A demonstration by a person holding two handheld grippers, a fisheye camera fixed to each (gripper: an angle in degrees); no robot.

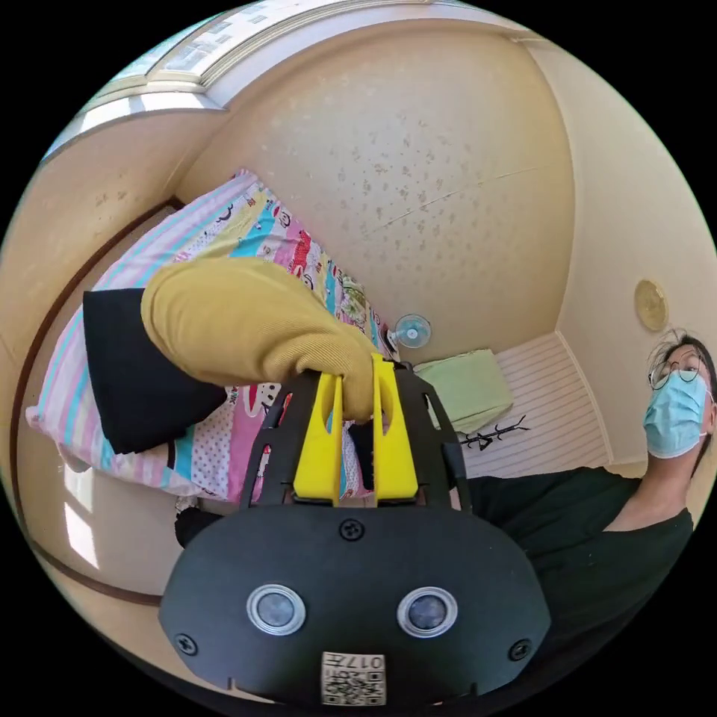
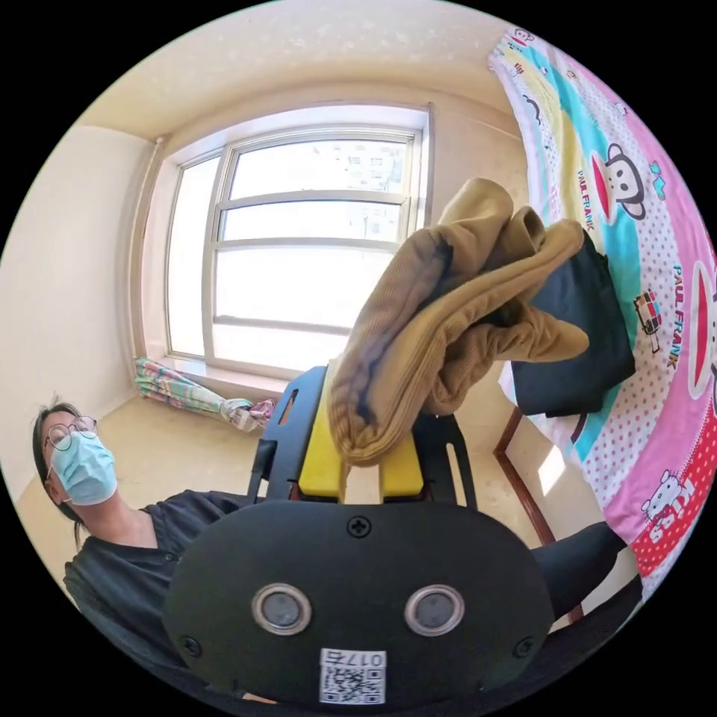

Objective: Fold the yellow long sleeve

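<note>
the bed sheet [image 2: 657, 246] carries the words "paul frank" printed several times beside its cartoon monkey faces, and "kiss" in white on a red patch near its edge. in the left gripper view the sheet's [image 1: 246, 224] lettering is too small to read.

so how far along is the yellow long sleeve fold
Nothing looks folded yet. In hand: the left gripper and the right gripper each clamp bunched cloth of the yellow long sleeve, lifted off the patterned bedsheet, where a dark garment lies. Left to do: lay it flat, fold in the sleeves, fold the body.
</note>
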